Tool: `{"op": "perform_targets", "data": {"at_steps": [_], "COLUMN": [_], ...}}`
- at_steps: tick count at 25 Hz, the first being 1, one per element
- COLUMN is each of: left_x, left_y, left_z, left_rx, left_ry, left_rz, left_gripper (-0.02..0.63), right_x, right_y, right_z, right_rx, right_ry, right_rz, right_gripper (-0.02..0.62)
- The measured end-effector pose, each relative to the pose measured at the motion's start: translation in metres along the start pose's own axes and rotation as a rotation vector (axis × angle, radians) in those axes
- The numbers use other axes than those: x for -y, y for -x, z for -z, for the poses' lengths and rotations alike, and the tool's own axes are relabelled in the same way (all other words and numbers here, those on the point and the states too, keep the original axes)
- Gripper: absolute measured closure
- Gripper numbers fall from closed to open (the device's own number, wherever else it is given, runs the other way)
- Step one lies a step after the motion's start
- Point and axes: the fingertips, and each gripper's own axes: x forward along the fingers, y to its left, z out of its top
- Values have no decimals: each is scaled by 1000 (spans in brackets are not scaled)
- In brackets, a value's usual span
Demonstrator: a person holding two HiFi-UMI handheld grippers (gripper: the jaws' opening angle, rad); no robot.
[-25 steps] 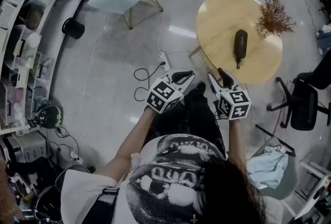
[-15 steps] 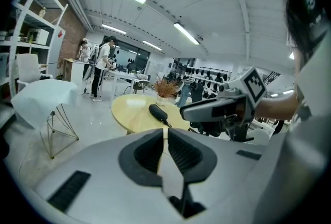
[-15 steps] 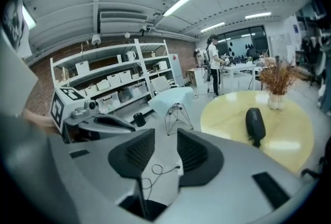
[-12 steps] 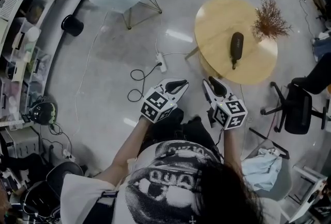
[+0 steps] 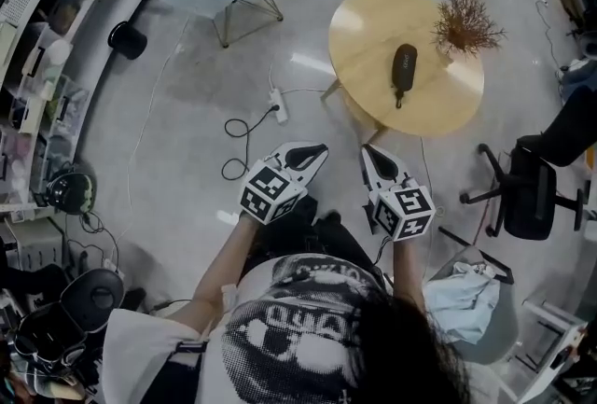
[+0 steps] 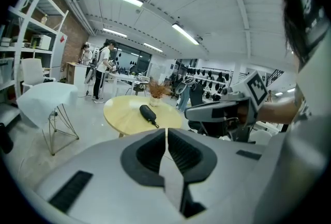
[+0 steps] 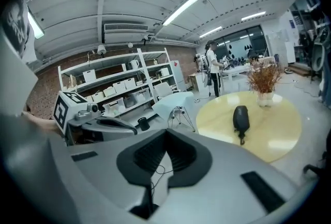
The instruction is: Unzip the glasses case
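Wooden and round, the table [image 5: 359,29] stands ahead of us. Our left gripper [image 5: 320,150] has its jaws pressed together on nothing. Our right gripper [image 5: 365,151] has just closed, also empty. The black glasses case [image 5: 404,66] lies on the table, well beyond both grippers' tips.

Round yellow table [image 5: 359,43] on a grey floor [image 5: 187,122], black glasses case [image 5: 404,66] lying near its middle, small pot of dry brown twigs [image 5: 464,22] just beside it
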Motion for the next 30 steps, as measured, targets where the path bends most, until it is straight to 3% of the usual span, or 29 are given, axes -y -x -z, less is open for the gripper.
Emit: {"op": "perform_targets", "data": {"at_steps": [13, 21, 30], "left_x": [100, 127, 149], "left_y": [-10, -8, -10], "left_z": [-11, -12, -12], "left_rx": [76, 103, 94], "left_ry": [-10, -20, -32], "left_rz": [-47, -80, -67], "left_gripper": [588, 588, 588], "right_x": [7, 2, 5], "right_y": [76, 101, 121], "right_z": [27, 36, 46], "right_rx": [-9, -8, -8], "right_ry": [114, 184, 191], "right_rz": [-96, -148, -154], "right_gripper": [601, 601, 601]}}
